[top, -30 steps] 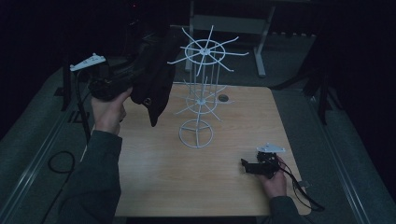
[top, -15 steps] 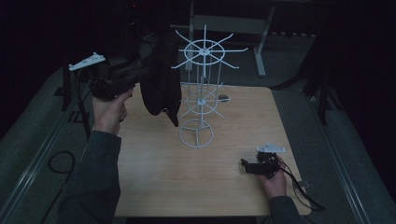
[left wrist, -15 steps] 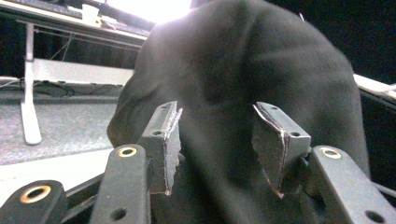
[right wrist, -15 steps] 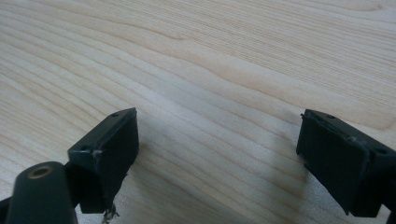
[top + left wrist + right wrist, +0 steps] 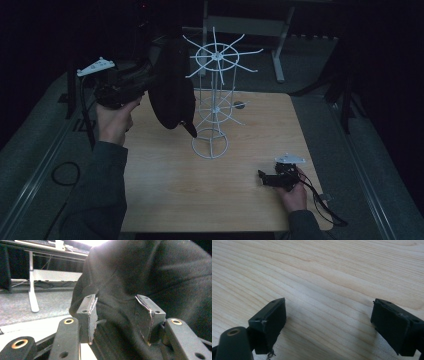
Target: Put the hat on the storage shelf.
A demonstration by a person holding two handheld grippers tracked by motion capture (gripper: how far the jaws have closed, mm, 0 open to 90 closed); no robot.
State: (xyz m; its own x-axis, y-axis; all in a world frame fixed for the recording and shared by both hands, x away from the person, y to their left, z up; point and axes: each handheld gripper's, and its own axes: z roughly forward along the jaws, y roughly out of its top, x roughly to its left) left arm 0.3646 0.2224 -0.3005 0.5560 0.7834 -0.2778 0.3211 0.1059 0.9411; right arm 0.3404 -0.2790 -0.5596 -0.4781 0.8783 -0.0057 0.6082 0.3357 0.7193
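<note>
The left tongs (image 5: 145, 82) are up high at the far left of the desk, and the black fabric cap (image 5: 172, 90) hangs beside the top arms of the white wire rack (image 5: 212, 100). In the left gripper view the jaws have just been opening; the cap's cloth (image 5: 140, 285) lies between them, but the pads look parted from it rather than pinching. So it appears to be draped on a wire arm, though I cannot tell which one bears it.

The risk: if the cap sits only on an arm's tip, it could slide off onto the light wooden desk (image 5: 165, 190) as the tongs pull back, or snagged cloth could tug the light rack over.

Near right, the right tongs (image 5: 265, 178) rest wide open on the desk, empty. No containers anywhere.
</note>
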